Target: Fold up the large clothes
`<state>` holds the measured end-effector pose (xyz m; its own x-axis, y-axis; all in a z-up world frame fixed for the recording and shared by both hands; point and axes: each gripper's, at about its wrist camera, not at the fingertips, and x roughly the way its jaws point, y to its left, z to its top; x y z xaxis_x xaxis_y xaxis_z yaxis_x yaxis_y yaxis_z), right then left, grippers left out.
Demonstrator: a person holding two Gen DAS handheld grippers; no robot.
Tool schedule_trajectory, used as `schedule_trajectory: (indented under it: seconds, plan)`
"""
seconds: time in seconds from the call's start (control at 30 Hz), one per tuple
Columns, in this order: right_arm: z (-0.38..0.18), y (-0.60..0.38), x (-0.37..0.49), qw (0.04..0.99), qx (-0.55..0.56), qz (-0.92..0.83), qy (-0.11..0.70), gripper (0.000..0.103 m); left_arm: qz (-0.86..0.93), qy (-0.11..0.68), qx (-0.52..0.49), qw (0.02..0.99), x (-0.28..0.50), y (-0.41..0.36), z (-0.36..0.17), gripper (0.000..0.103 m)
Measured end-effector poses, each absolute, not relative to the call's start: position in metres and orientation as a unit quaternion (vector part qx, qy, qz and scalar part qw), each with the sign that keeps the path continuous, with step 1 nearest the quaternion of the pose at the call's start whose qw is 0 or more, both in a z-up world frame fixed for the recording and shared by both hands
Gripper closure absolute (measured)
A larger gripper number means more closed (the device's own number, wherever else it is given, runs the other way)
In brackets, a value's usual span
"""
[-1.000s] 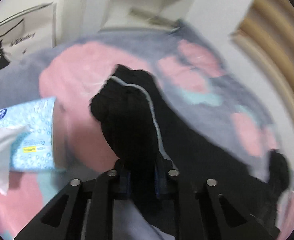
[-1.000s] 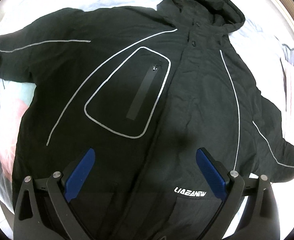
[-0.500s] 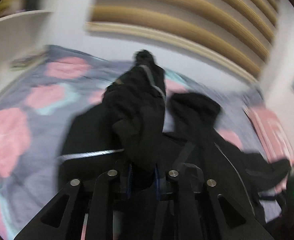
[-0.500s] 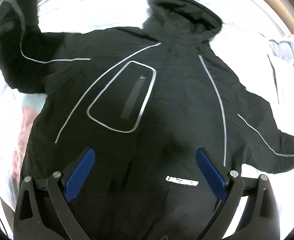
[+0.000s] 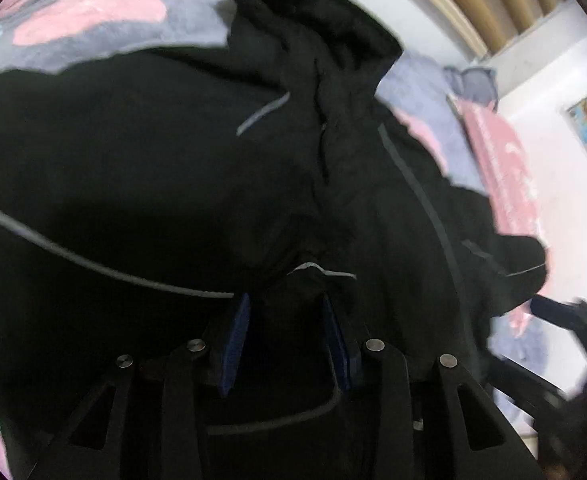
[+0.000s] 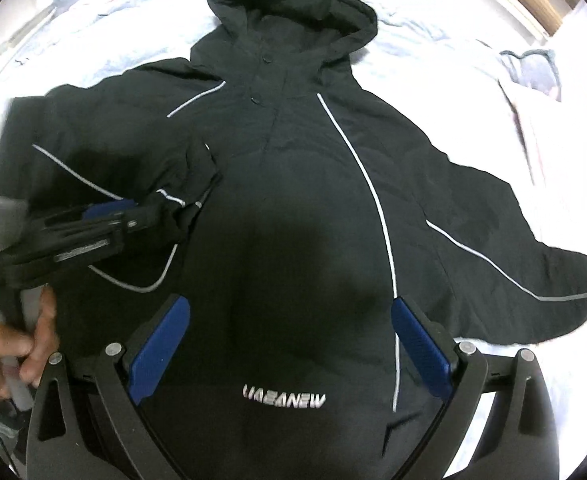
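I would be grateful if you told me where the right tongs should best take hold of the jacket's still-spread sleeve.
Probably at the cuff, the sleeve's thin free end. It lies flat on the bed, clear of the jacket body, pointing away, so come from above at its outer end. The right tongs stand open.

black jacket (image 6: 293,208): matt, slightly quilted cloth, piping showing as shiny silver. blanket (image 5: 93,12): soft, fuzzy fabric. right gripper (image 6: 289,344): matt black plastic arms, ribbed blue pads, bright metal rivets catching light.
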<state>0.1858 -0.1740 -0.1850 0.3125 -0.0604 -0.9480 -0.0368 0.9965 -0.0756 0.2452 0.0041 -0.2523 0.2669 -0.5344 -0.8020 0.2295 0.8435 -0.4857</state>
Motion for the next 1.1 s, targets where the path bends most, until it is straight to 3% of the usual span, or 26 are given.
schedule_trajectory:
  seconds: [0.13, 0.2, 0.4, 0.53, 0.6, 0.67, 0.83, 1.1]
  plan:
    - [-0.189, -0.168, 0.208, 0.813, 0.017, 0.053, 0.58, 0.002, -0.244, 0.521, -0.153, 0.803, 0.235, 0.044, -0.208, 0.064]
    - [-0.198, -0.159, 0.224, 0.806, 0.044, 0.067, 0.587, 0.002, -0.223, 0.512, -0.15, 0.815, 0.233, 0.067, -0.193, 0.058]
    - [-0.239, -0.128, 0.26, 0.776, 0.089, 0.095, 0.618, 0.014, -0.143, 0.492, -0.168, 0.842, 0.234, 0.139, -0.174, 0.058]
    - [-0.269, -0.115, 0.277, 0.751, 0.1, 0.075, 0.648, 0.045, -0.101, 0.486, -0.169, 0.851, 0.235, 0.163, -0.173, 0.058]
    - [-0.262, -0.105, 0.274, 0.765, 0.076, 0.073, 0.635, 0.049, -0.083, 0.487, -0.169, 0.853, 0.235, 0.172, -0.176, 0.058]
    - [-0.244, -0.099, 0.269, 0.783, 0.061, 0.086, 0.613, 0.061, -0.068, 0.485, -0.16, 0.857, 0.24, 0.171, -0.179, 0.058]
    - [-0.187, -0.129, 0.258, 0.827, 0.061, 0.05, 0.557, 0.069, -0.085, 0.474, -0.131, 0.867, 0.261, 0.161, -0.161, 0.058]
    - [-0.129, -0.243, 0.233, 0.868, 0.0, -0.081, 0.491, 0.07, -0.15, 0.491, -0.065, 0.856, 0.294, 0.093, -0.17, 0.058]
